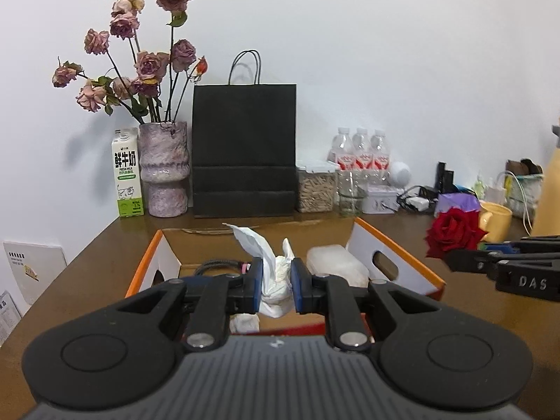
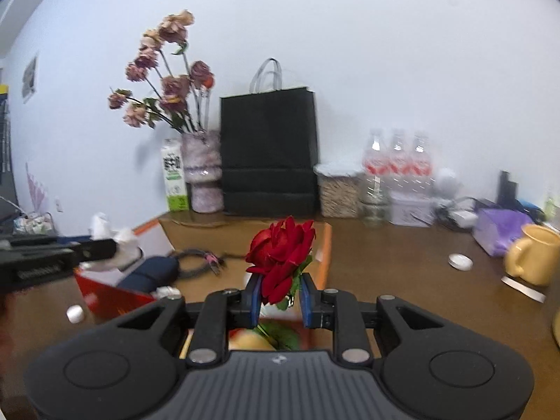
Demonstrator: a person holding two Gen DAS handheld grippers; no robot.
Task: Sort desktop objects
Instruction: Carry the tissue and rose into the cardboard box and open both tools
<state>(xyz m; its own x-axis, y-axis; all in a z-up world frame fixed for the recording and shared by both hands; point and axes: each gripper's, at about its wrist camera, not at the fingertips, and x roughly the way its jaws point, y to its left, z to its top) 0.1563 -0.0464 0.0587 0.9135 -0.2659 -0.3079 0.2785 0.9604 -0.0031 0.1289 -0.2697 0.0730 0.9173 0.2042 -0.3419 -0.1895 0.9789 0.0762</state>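
My left gripper [image 1: 276, 285] is shut on a crumpled white tissue [image 1: 274, 280], held above the open orange-edged cardboard box [image 1: 385, 241]. The tissue's loose end sticks up between the blue pads. My right gripper [image 2: 280, 295] is shut on a red rose [image 2: 281, 255], gripping it just under the bloom, with green leaves showing below the pads. In the left wrist view the rose [image 1: 455, 232] and the right gripper [image 1: 451, 260] appear at the right edge. In the right wrist view the left gripper [image 2: 113, 248] with the tissue [image 2: 120, 241] enters from the left.
Along the wall stand a milk carton [image 1: 127, 173], a vase of dried roses [image 1: 164, 169], a black paper bag [image 1: 245, 150], a jar [image 1: 315, 189] and water bottles [image 1: 362, 154]. A yellow mug [image 2: 532, 255], purple box [image 2: 500, 231] and white cap [image 2: 460, 261] lie right. Inside the box lie a cable [image 2: 199, 260] and a dark blue object [image 2: 150, 274].
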